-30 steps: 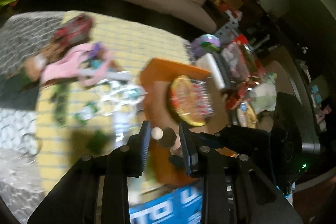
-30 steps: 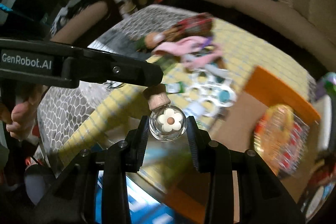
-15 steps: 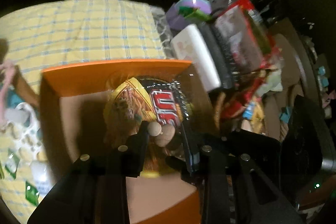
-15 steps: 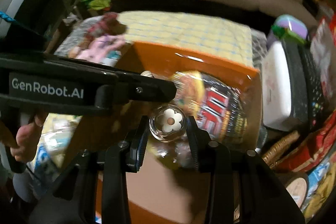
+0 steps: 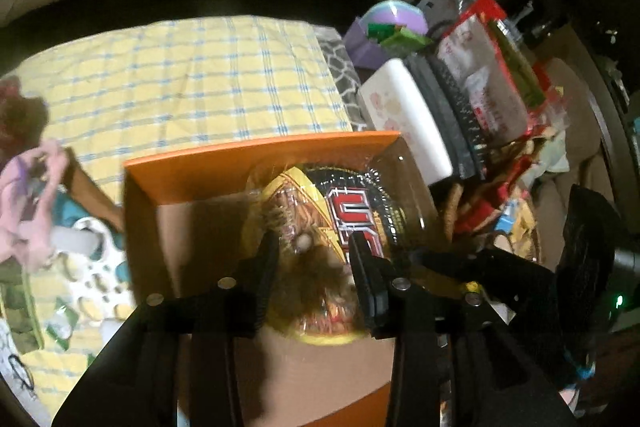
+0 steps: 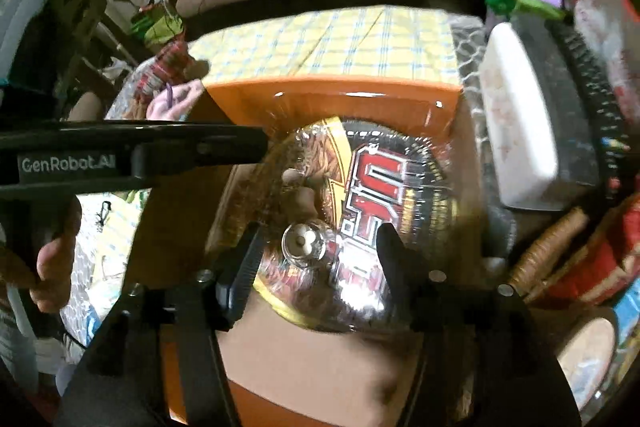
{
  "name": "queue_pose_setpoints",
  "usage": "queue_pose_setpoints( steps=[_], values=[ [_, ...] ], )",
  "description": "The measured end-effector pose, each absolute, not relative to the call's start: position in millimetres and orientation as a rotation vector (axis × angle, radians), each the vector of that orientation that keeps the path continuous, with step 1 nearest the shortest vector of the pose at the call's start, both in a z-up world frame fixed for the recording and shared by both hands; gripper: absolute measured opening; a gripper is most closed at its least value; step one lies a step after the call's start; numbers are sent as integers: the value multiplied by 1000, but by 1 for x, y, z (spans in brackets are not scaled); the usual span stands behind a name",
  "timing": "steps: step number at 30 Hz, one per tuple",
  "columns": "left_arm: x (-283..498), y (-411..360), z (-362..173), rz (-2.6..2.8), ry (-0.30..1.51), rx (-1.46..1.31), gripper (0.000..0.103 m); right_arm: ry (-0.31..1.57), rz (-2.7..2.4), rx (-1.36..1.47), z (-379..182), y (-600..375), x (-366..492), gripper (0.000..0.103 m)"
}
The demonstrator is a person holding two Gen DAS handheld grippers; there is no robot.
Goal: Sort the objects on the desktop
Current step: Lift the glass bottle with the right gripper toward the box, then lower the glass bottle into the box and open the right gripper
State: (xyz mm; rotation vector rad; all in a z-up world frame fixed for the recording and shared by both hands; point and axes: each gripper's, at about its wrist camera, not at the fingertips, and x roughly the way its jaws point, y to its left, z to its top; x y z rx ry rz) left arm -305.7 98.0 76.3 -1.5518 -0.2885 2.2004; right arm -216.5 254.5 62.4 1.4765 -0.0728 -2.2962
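A small round glass bottle (image 6: pixel 304 245) with a flower inside and a cork stopper lies blurred over the wrapped instant noodle bowl (image 6: pixel 384 195) inside the orange box (image 6: pixel 328 95). My right gripper (image 6: pixel 318 255) hangs just above it. Its jaws are opening, and the bottle sits between the pads without touching either. In the left wrist view my left gripper (image 5: pixel 316 263) is also opening. The blurred brown cork (image 5: pixel 303 243) shows between its fingers, clear of both. One left finger (image 6: pixel 200 147) crosses the right wrist view from the left, its tip near the cork.
The orange box (image 5: pixel 256 163) stands on a yellow checked cloth (image 5: pixel 200 83). To its right are a white case (image 5: pixel 404 115), a black keyboard (image 5: pixel 452 107), snack bags and a wicker basket (image 6: pixel 552 247). To its left lie pink doll clothes (image 5: pixel 32 195) and a white holed tray (image 5: pixel 88 267). A hand (image 6: pixel 52 267) holds the left gripper.
Both grippers carried the bottle from over the yellow cloth to over the orange box and sank toward the noodle bowl. Both pairs of jaws have widened and the bottle has come free of the pads.
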Motion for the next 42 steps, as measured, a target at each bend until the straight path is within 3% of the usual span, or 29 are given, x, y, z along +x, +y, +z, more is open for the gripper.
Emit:
queue_pose_setpoints(
  steps=[8, 12, 14, 16, 17, 20, 27, 42],
  values=[
    [-237, 44, 124, 2309, -290, -1425, 40, 11, -2401, 1392, 105, 254, -178, 58],
    [-199, 23, 134, 2374, -244, -1388, 57, 21, -2379, 1339, 115, 240, -158, 63],
    [-185, 20, 134, 2392, -219, -1396, 58, 49, -2393, 1353, 115, 230, -149, 67],
    [-171, 18, 132, 2399, -212, -1401, 68, 49, -2419, 1380, 114, 223, -141, 67],
    [-163, 18, 133, 2410, -218, -1392, 78, 43, -2425, 1378, 115, 221, -137, 68],
    [-143, 21, 138, 2435, -211, -1365, 93, 94, -2483, 1371, 120, 213, -122, 81],
    [-103, 18, 149, 2551, -157, -1329, 101, 134, -2546, 1318, 142, 196, -84, 103],
    [-36, -29, 136, 2690, -102, -1353, 103, 74, -2507, 1213, 151, 161, -24, 103]
  ],
)
